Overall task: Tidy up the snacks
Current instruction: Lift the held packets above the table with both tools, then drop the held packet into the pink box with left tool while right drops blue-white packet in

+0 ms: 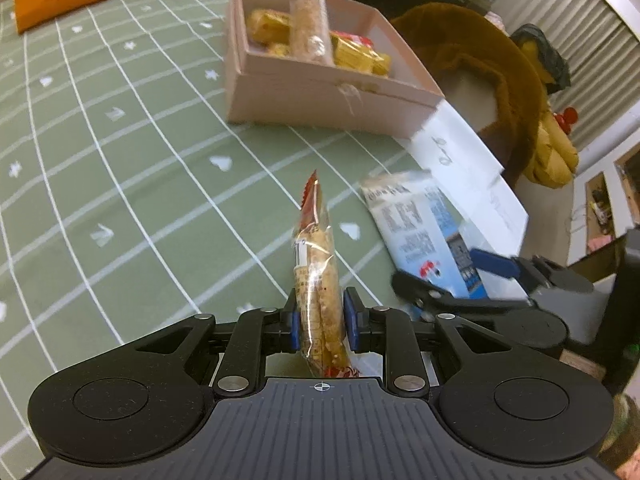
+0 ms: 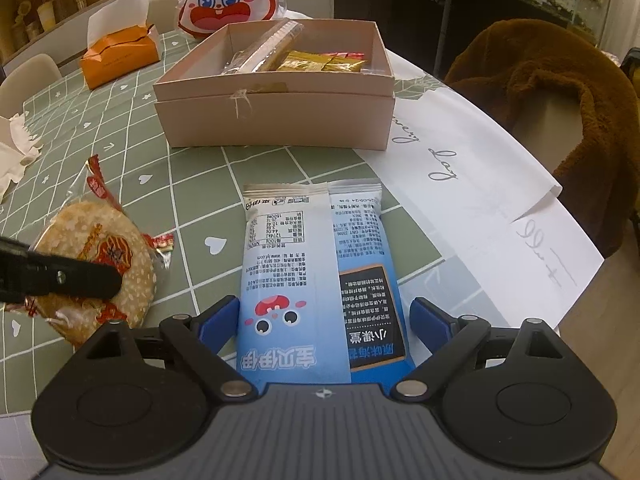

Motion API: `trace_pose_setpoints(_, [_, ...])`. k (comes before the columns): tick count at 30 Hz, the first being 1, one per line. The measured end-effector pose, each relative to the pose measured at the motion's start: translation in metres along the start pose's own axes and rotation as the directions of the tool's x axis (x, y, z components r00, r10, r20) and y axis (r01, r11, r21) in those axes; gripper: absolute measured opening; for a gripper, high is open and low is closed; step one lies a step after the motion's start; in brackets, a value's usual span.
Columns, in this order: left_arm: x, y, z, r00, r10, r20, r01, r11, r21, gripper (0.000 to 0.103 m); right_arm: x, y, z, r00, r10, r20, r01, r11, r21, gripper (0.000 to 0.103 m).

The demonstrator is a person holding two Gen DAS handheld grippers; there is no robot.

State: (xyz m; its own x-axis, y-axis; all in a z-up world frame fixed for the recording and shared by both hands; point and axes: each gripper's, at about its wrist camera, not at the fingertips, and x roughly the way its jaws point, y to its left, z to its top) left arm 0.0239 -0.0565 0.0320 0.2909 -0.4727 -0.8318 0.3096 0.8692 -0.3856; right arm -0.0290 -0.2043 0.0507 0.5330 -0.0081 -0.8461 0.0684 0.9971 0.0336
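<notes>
Two snacks are being dealt with at once on the green checked desk (image 2: 120,128). A rice cracker packet (image 1: 318,280) is pinched edge-on between the jaws of the left gripper (image 1: 320,322), so that its flat face stands upright and its red crimped end points away toward the far side; held by its thin edge like this, it can probably be slid into a narrow gap. In the right wrist view the same cracker (image 2: 96,264) is seen at the left, with one black finger laid across its face.

A blue and white snack pouch (image 2: 320,280) lies flat on the desk, near the right edge where a white printed sheet (image 2: 480,200) is spread. The jaws of the right gripper (image 2: 324,320) are spread wide on either side of the pouch, and the blue pads are not seen pressing on it, so it is judged not yet gripped.

Farther off, a pink cardboard box (image 2: 276,116) stands open, with yellow wrapped sweets and a long clear packet already inside; it is taken to be the place where both snacks are meant to go. An orange tissue box (image 2: 120,60) and a rabbit-faced bag (image 2: 224,0) are set beyond it.
</notes>
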Motion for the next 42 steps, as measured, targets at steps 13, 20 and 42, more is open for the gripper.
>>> trace_pose_setpoints(13, [0.0, -0.001, -0.021, 0.999, -0.039, -0.034, 0.037, 0.998, -0.046, 0.024, 0.008, -0.004, 0.012, 0.999, 0.0, -0.034, 0.001, 1.0, 0.021, 0.095])
trace_pose_setpoints(20, [-0.005, -0.007, -0.017, 1.0, -0.017, -0.017, 0.017, 1.0, -0.007, 0.023, -0.013, 0.001, 0.014, 1.0, -0.001, -0.021, 0.0, 1.0, -0.026, 0.084])
trace_pose_setpoints(42, [-0.001, 0.032, 0.21, 0.917, -0.257, 0.306, 0.309, 0.941, -0.135, 0.029, -0.109, -0.039, 0.177, 0.944, -0.005, 0.331, -0.008, 0.999, 0.039, 0.084])
